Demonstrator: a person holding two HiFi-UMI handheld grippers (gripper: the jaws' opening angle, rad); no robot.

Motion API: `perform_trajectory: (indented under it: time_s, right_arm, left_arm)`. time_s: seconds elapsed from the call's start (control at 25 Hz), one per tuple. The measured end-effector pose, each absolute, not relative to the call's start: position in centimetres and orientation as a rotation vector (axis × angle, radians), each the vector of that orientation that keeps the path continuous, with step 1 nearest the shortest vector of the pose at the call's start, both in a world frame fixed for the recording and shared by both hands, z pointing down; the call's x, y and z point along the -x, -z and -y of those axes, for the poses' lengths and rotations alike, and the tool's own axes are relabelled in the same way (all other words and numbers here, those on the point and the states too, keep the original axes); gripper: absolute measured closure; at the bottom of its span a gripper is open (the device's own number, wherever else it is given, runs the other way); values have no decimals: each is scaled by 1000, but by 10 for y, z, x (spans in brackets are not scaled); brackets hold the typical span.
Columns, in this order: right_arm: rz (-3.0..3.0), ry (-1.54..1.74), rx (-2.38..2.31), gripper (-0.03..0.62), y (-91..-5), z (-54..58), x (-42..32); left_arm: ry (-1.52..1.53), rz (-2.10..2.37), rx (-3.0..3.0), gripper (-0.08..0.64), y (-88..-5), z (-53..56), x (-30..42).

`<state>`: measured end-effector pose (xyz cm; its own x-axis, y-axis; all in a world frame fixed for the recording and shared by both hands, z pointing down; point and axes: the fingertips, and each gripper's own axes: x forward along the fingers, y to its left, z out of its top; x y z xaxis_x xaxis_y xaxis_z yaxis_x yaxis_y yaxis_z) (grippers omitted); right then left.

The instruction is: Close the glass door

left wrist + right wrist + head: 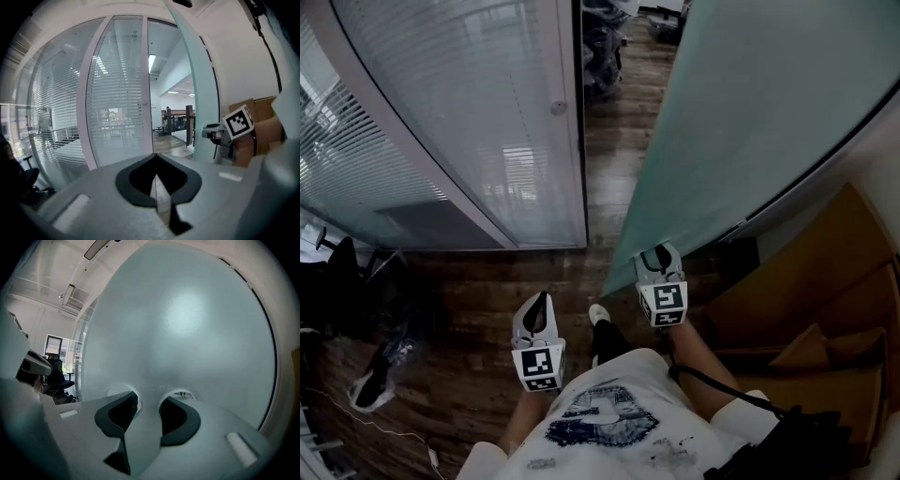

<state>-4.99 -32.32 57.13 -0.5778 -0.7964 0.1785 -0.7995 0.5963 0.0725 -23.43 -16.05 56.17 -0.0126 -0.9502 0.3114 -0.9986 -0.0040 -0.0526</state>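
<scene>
The frosted glass door point(750, 122) stands swung open at the right, its free edge towards the doorway. My right gripper point(657, 253) is at the door's face near its lower edge. In the right gripper view the door point(187, 324) fills the picture. The right gripper point(147, 401) is open with its tips at or almost on the glass, where they are mirrored, and nothing is between them. My left gripper point(541, 302) hangs free to the left over the wooden floor. The left gripper point(156, 161) is shut and empty, and faces the doorway, with the door point(204, 117) and the right gripper point(212, 132) at its right.
A fixed glass wall with blinds point(469, 122) and its pale frame post point(569, 122) bound the doorway on the left. Wooden floor point(614, 159) runs through the gap. Cardboard boxes point(825, 319) stand at the right behind the door. An office chair point(342, 272) stands at the far left.
</scene>
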Motion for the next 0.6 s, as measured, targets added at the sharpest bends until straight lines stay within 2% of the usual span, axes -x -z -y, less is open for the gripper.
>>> perform_trajectory:
  time_s: [0.6]
  right_arm:
    - [2633, 3, -1381, 451, -572, 371, 82]
  left_arm:
    - [-426, 2122, -1989, 557, -560, 218, 268]
